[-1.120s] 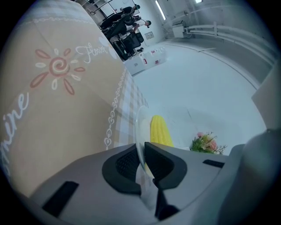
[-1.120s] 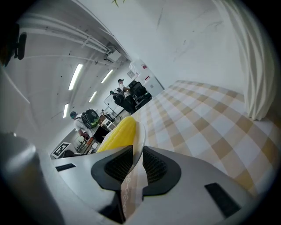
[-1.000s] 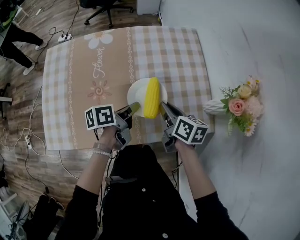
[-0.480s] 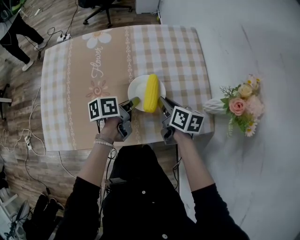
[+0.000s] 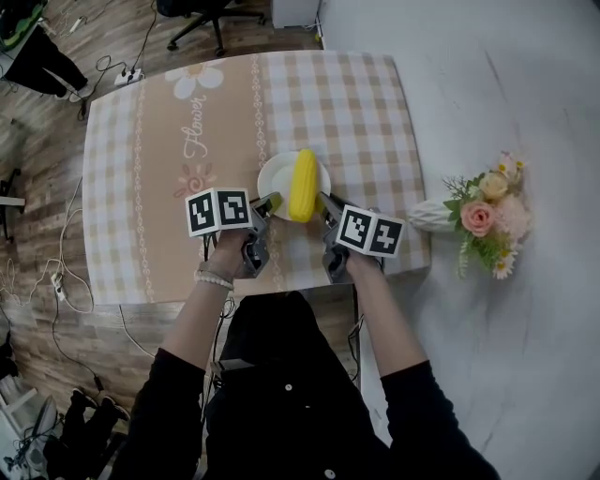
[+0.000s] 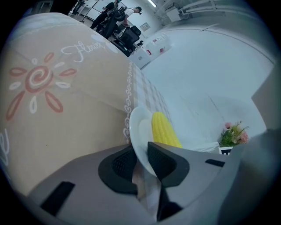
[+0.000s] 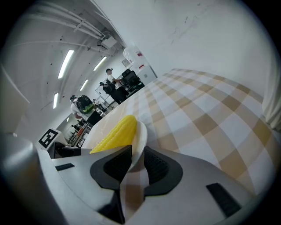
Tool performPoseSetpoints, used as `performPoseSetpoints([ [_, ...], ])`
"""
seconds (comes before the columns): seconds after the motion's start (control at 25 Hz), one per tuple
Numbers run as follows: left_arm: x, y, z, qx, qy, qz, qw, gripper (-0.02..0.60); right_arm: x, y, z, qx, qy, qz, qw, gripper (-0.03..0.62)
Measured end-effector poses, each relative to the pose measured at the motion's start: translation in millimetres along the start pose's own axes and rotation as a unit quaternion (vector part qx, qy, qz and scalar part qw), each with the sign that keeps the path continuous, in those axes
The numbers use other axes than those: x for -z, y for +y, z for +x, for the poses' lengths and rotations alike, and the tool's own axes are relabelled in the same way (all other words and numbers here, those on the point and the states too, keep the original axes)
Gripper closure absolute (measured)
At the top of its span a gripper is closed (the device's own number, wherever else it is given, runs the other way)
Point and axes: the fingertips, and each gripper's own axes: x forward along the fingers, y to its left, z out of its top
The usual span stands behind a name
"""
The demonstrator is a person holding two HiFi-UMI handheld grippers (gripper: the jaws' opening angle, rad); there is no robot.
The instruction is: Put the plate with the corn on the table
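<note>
A white plate [image 5: 274, 176] carrying a yellow corn cob [image 5: 303, 185] is held over the near half of the checked tablecloth table [image 5: 169, 141]. My left gripper [image 5: 270, 202] is shut on the plate's near-left rim, and my right gripper [image 5: 324, 201] is shut on its near-right rim. In the left gripper view the plate [image 6: 139, 132] stands between the dark pads with the corn [image 6: 164, 130] beyond. The right gripper view shows the plate rim [image 7: 139, 139] pinched between the pads, the corn [image 7: 115, 134] lying to its left.
A white vase of pink and yellow flowers [image 5: 483, 214] lies on the pale floor right of the table. An office chair [image 5: 202, 19] and cables stand beyond the far edge. The tablecloth [image 5: 352, 103] spreads beyond the plate.
Both grippers and the plate with the corn have shifted slightly away from my body, further over the table. The grip on both rims is unchanged.
</note>
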Motion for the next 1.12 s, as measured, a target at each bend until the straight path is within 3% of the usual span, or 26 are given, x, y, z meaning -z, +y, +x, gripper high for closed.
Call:
performPoseSetpoints([
  [0.4, -1, 1, 1, -0.041, 0.013, 0.028, 0.9987, 0.494, 2, -5, 4, 0.025, 0.029, -0.016, 0.999, 0.467],
  [0.56, -1, 4, -1, -0.065, 0.035, 0.051, 0.996, 0.486, 4, -6, 5, 0.04, 0.038, -0.052, 0.997, 0.467],
  [0.8, 0, 5, -3, -0.078, 0.056, 0.07, 0.993, 0.476, 3, -6, 5, 0.048, 0.039, -0.07, 0.996, 0.47],
  [1.12, 3, 10, -12, -0.089, 0.05, 0.102, 0.9895, 0.465, 4, -7, 4, 0.051, 0.042, -0.072, 0.995, 0.475],
])
